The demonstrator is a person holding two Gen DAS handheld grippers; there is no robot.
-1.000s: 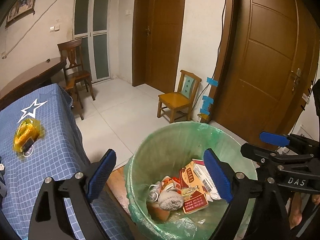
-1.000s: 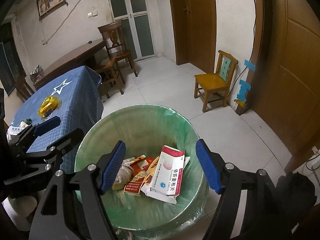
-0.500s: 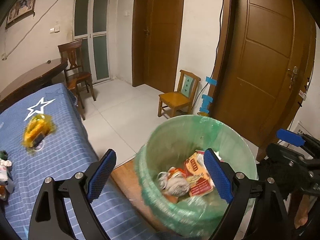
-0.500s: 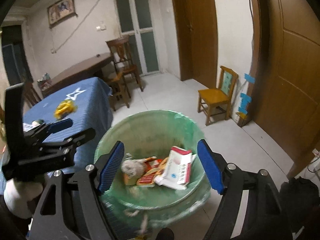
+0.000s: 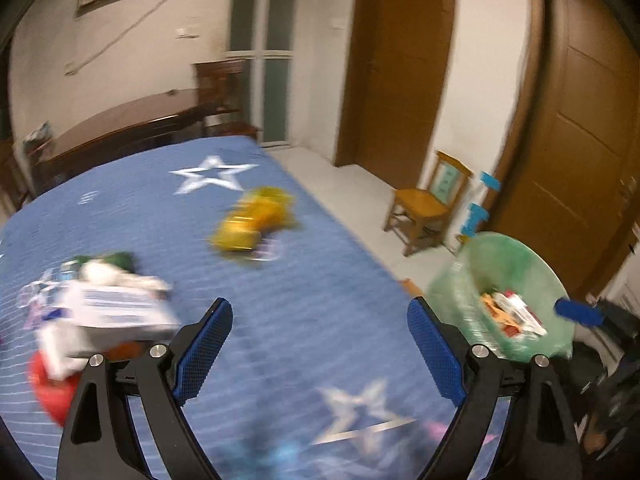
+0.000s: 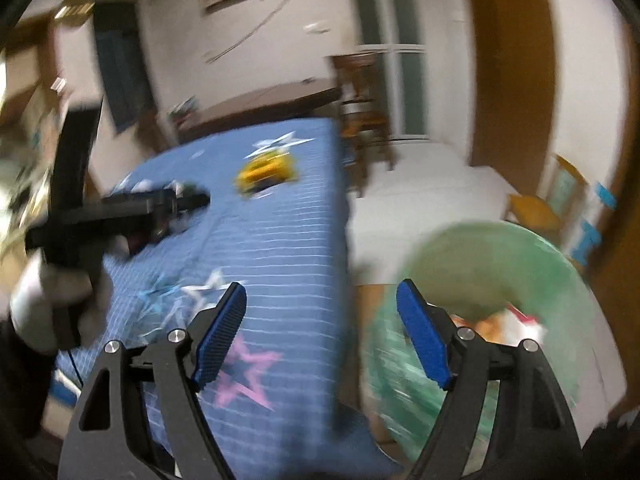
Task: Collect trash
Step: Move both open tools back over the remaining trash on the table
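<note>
Both views are blurred. My left gripper (image 5: 320, 354) is open and empty above the blue star-patterned tablecloth (image 5: 280, 288). A yellow wrapper (image 5: 252, 222) lies ahead of it. A white box (image 5: 108, 312) with other scraps and something red (image 5: 52, 388) lie to the left. The green-lined trash bin (image 5: 516, 264), holding cartons, stands to the right of the table. My right gripper (image 6: 322, 334) is open and empty over the table's right edge, with the bin (image 6: 480, 264) to its right. The left gripper (image 6: 120, 208) and the yellow wrapper (image 6: 264, 172) show in the right wrist view.
A small wooden chair (image 5: 432, 204) stands by the wall near a brown door (image 5: 580, 128). A dark wooden table (image 5: 120, 128) and a tall chair (image 5: 220, 92) stand beyond the blue table. White tiled floor (image 6: 420, 200) lies between the table and the door.
Both grippers have swung left, away from above the bin and over the blue table. The bin now sits at the right of both views. Both stay open.
</note>
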